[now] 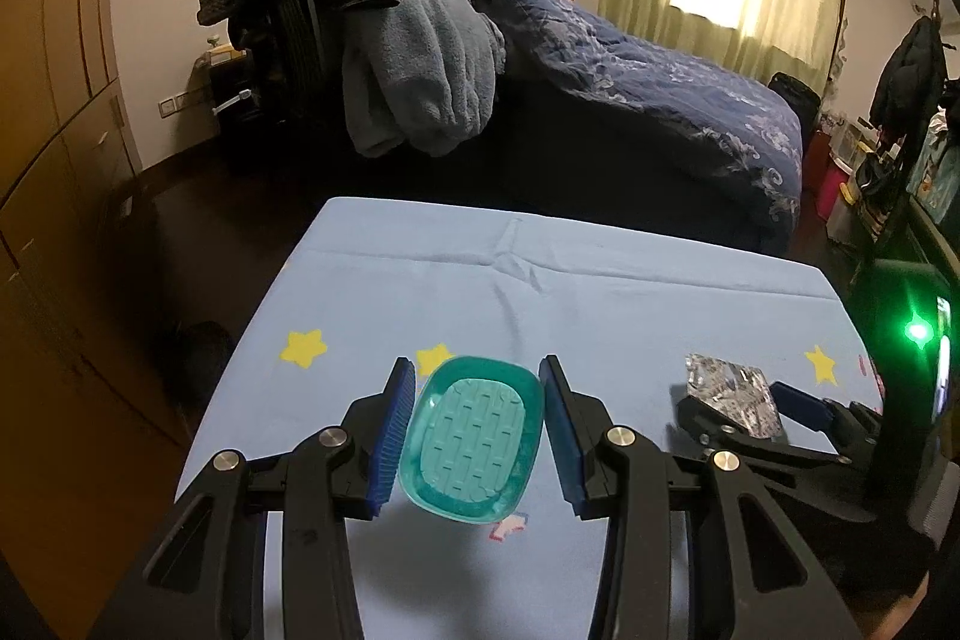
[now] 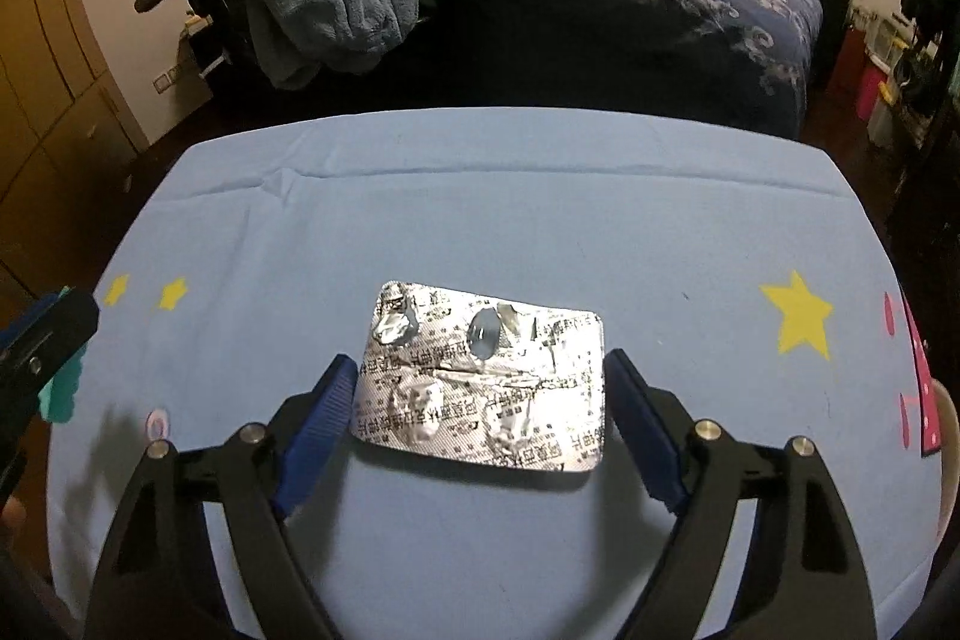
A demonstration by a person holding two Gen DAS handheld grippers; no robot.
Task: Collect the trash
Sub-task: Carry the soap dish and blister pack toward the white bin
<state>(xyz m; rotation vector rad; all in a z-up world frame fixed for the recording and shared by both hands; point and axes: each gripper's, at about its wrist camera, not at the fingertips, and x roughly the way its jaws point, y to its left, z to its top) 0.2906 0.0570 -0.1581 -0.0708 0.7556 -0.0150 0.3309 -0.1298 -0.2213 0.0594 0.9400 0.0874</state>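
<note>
While left gripper (image 1: 478,430) clamps teal dish (image 1: 474,439) tilted above blue star-print cloth (image 1: 600,292), right gripper (image 2: 480,421) stands released, jaws wide around silver blister pack (image 2: 483,379) lying flat on cloth, pads apart from pack's edges.

We can't read the print on the foil blister pack (image 2: 480,382), way too small and smeared. From the left wrist the right gripper (image 1: 744,409) covers the pack's near edge. The teal dish (image 2: 60,388) is mostly hidden behind the left gripper in the right wrist view. Clutter by the far wall (image 1: 864,172) is just blobs.
</note>
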